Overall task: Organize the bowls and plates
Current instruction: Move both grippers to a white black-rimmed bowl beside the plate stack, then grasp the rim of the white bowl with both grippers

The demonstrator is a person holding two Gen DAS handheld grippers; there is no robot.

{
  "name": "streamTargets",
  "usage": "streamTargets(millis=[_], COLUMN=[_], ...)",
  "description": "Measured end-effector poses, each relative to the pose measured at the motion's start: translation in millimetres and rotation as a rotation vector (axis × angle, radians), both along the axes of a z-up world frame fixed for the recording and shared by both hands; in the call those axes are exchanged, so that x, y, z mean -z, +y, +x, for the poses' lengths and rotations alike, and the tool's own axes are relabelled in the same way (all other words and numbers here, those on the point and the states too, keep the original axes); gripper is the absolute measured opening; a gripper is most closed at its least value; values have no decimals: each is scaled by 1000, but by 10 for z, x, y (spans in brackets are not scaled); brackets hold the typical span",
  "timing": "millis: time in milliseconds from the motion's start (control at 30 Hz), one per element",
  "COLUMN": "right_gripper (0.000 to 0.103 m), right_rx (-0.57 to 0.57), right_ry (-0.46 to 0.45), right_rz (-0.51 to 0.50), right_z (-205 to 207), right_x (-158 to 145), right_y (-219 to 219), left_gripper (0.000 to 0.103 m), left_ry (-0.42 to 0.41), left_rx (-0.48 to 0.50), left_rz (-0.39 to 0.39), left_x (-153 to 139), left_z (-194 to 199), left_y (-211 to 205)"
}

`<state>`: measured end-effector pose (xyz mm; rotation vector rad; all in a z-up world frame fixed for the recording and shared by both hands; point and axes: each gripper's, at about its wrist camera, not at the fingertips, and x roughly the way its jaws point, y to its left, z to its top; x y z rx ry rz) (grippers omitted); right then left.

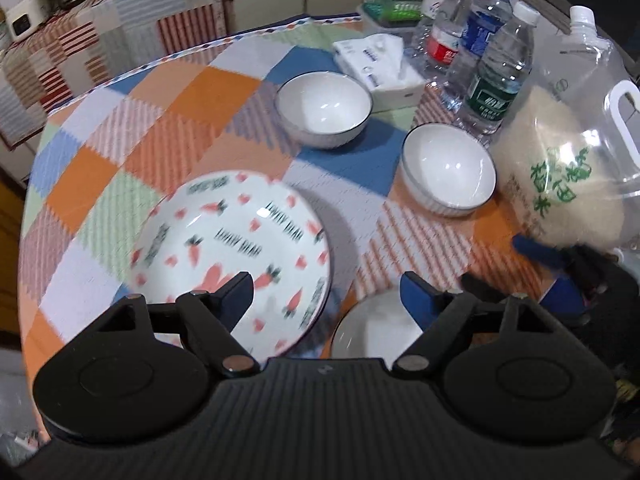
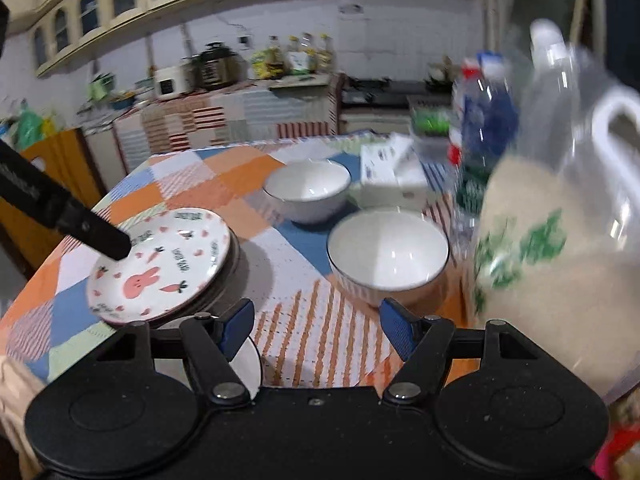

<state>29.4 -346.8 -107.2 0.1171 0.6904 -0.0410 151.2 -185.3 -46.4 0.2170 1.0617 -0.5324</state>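
Note:
A white plate with carrot and rabbit prints [image 1: 236, 248] lies on the checked tablecloth; in the right wrist view [image 2: 160, 264] it rests on top of another plate. Two white bowls stand beyond it: a far one [image 1: 324, 108] [image 2: 306, 190] and a nearer right one [image 1: 448, 170] [image 2: 388, 254]. A third white bowl [image 1: 372, 332] [image 2: 248, 360] sits at the near edge. My left gripper [image 1: 328, 292] is open above the table, its left finger over the plate. My right gripper [image 2: 316, 320] is open and empty, and shows at the right edge of the left wrist view [image 1: 568, 268].
A large clear jug half full of rice [image 1: 568, 176] [image 2: 560, 232] stands at the right. Several water bottles [image 1: 496, 72] and a tissue pack [image 1: 380, 68] stand behind the bowls. The round table's edge [image 1: 32, 208] curves at the left. A kitchen counter lies beyond.

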Motion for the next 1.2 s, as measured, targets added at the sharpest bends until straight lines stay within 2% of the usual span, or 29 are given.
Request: streamTargets(millis=[200, 367, 500, 667, 700, 767, 800, 833, 1000, 1200], right_gripper=[74, 74, 74, 74, 74, 74, 74, 74, 73, 73], right_rx=[69, 107, 124, 165, 172, 176, 175, 176, 190, 156], right_ry=[40, 79, 117, 138, 139, 139, 135, 130, 112, 112], right_rz=[-59, -51, -43, -25, -19, -18, -24, -32, -77, -36], right_z=[238, 439, 558, 671, 681, 712, 733, 742, 819, 843], right_x=[289, 433, 570, 676, 693, 719, 728, 733, 757, 685], right_y=[42, -23, -72, -176, -189, -196, -191, -184, -211, -262], left_gripper=[78, 78, 76, 64, 59, 43, 20, 15, 13, 13], left_ry=[11, 74, 108, 143, 149, 166, 184, 194, 218, 243], left_rx=[26, 14, 3, -15, -16, -12, 5, 13, -11, -22], left_rz=[-60, -153, -171, -177, -180, -191, -205, -212, -201, -217], left_x=[233, 521, 778, 998, 1032, 1065, 1085, 1099, 1104, 1014], left_z=[288, 567, 751, 901, 914, 925, 921, 923, 932, 874], left_y=[-372, -654, -897, -1077, -1114, -1144, -1163, -1178, -1175, -1009])
